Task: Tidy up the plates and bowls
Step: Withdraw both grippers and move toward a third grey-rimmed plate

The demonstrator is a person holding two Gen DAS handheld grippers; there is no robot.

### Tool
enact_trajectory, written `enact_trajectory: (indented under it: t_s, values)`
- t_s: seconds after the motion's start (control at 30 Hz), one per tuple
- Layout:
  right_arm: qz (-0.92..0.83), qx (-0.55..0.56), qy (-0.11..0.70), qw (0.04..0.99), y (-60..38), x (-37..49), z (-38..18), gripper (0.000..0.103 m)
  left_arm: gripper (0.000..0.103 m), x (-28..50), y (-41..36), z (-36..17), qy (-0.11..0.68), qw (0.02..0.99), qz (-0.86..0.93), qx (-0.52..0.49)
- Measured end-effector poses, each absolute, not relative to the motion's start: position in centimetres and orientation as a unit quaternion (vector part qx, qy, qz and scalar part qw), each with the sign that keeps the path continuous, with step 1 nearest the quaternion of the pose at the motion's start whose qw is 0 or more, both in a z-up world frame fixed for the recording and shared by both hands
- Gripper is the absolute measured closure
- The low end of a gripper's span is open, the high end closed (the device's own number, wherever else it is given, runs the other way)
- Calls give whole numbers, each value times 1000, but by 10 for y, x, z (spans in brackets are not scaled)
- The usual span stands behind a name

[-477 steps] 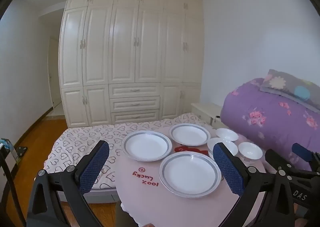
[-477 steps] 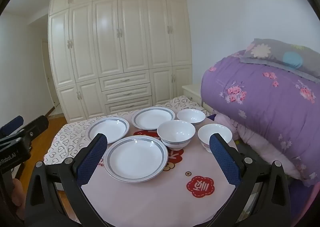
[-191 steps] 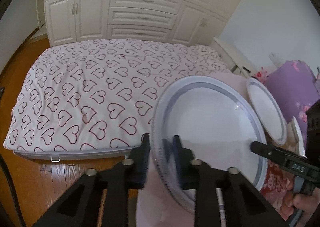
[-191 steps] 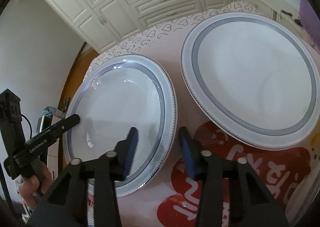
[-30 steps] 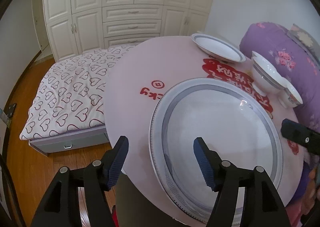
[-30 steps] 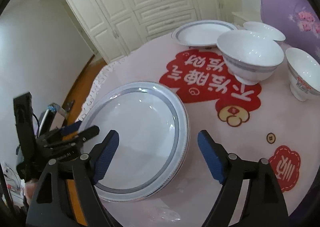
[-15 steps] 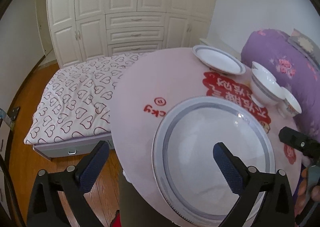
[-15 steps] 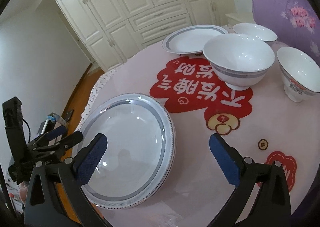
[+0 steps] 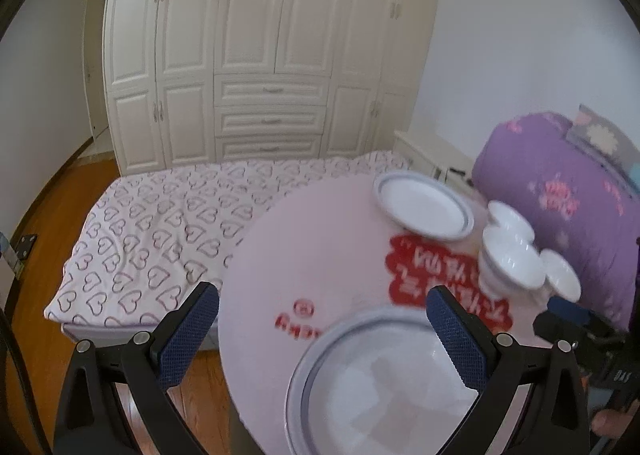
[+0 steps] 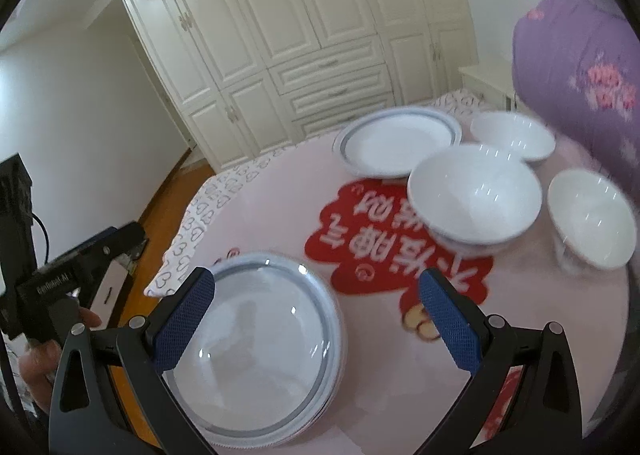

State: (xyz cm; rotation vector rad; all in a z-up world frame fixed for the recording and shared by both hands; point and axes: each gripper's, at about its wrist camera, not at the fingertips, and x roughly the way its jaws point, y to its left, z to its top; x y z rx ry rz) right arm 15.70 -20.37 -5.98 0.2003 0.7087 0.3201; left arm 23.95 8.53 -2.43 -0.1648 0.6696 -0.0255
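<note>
A: How are the two grippers standing right now?

B: The left gripper (image 9: 322, 331) is hovering with its jaws spread wide and released, nothing between the blue pads. The right gripper (image 10: 316, 317) is doing the same, jaws released and gripping nothing.

A: Where are the plates sitting?

B: A stack of plates (image 10: 260, 347) is lying at the near left of the round pink table (image 10: 280, 207), close to its edge. From the right wrist view more than one rim is showing on its right side. A single plate (image 10: 396, 141) is resting at the far side of the table, well apart from the stack.

A: And the bowls?

B: The large bowl (image 10: 476, 199) is sitting just near of that far plate, on the red lettering. A shallower bowl (image 10: 514, 135) is sitting at the far right, just beside the far plate. A small bowl (image 10: 592, 219) is standing to the right of the large one, near the purple quilt (image 10: 580, 51).

A: Anything behind the table?

B: A bed with a heart-print sheet (image 9: 168, 223) is lying to the far left, and a white wardrobe (image 9: 256, 47) is filling the far wall.
</note>
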Motion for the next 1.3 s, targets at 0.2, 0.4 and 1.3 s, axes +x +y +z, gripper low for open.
enact_trajectory:
  t_s: [0.2, 0.4, 1.3]
  values:
    - [155, 84, 330, 927, -213, 168, -38, 0, 1, 250, 82, -3, 311, 947, -12, -81]
    - [139, 71, 311, 937, -226, 179, -9, 0, 1, 270, 76, 19, 302, 950, -16, -82]
    - [106, 25, 349, 931, -296, 346, 37, 0, 1, 459, 28, 50, 340, 936, 6, -86]
